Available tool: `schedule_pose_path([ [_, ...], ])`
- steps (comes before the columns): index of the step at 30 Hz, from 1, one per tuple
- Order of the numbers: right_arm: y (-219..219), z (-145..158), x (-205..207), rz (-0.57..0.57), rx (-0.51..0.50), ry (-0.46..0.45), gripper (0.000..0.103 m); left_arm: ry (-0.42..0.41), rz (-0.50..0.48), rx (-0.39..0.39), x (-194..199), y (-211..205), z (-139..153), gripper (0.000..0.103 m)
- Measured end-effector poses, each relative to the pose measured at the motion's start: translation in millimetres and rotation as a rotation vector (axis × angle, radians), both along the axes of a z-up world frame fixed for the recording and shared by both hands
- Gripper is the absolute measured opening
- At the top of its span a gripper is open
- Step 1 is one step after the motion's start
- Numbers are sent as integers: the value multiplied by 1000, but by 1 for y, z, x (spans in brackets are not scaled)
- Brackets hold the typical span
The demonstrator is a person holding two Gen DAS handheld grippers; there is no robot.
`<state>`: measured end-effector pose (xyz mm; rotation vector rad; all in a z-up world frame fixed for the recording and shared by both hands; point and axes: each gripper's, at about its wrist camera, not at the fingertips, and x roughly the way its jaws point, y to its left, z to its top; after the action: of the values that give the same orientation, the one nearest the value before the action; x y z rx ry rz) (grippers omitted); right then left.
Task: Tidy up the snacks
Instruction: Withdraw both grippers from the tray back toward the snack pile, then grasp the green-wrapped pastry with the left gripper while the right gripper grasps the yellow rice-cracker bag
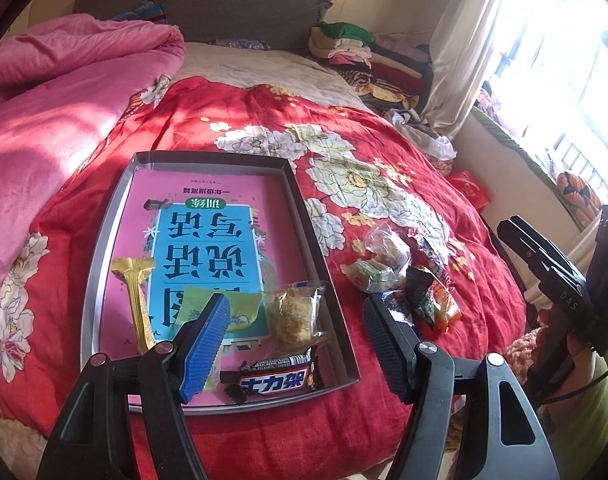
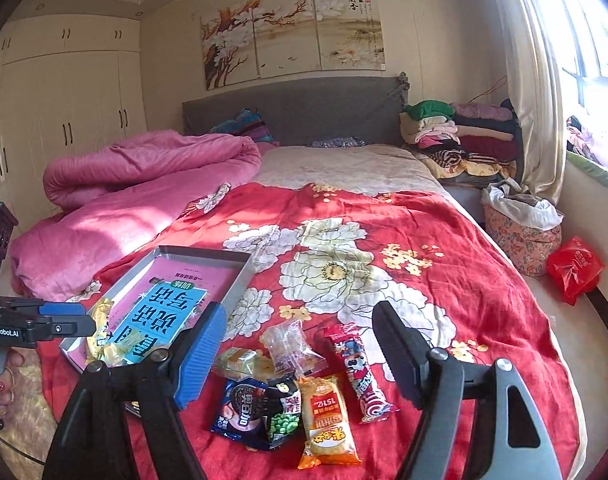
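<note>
Both your grippers (image 1: pixel 296 344) (image 2: pixel 300 352) hang released, nothing gripped — four snacks sit in the tray (image 1: pixel 104 248), the loose snack pile (image 2: pixel 296 392) waits beside it on the red quilt (image 2: pixel 443 240), within reach.

The bed (image 2: pixel 443 240), under a red floral quilt, carries a grey tray (image 1: pixel 104 236) at 9 o'clock, loose snacks (image 2: pixel 296 384) at 6, a pink duvet (image 2: pixel 144 172) at 10
</note>
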<state>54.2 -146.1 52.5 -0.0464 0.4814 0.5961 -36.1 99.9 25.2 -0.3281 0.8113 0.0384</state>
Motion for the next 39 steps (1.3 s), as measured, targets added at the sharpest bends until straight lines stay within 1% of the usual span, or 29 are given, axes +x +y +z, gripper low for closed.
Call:
schedule_pose_path([
  [7, -21, 3, 6, -54, 16, 10, 75, 0, -20, 6, 1, -10, 2, 71],
  [11, -28, 4, 8, -66, 27, 20, 75, 2, -35, 9, 3, -17, 3, 71],
  [20, -38, 6, 7, -91, 19, 24, 75, 14, -76, 13, 9, -34, 2, 71],
  [27, -45, 0, 13, -107, 4, 63, 75, 29, -119, 21, 18, -52, 0, 71],
  [32, -43, -5, 15, -86, -7, 85, 75, 41, -143, 30, 24, -61, -2, 71],
  [39, -35, -12, 15, -57, -36, 110, 75, 58, -156, 29, 29, -64, -7, 71],
])
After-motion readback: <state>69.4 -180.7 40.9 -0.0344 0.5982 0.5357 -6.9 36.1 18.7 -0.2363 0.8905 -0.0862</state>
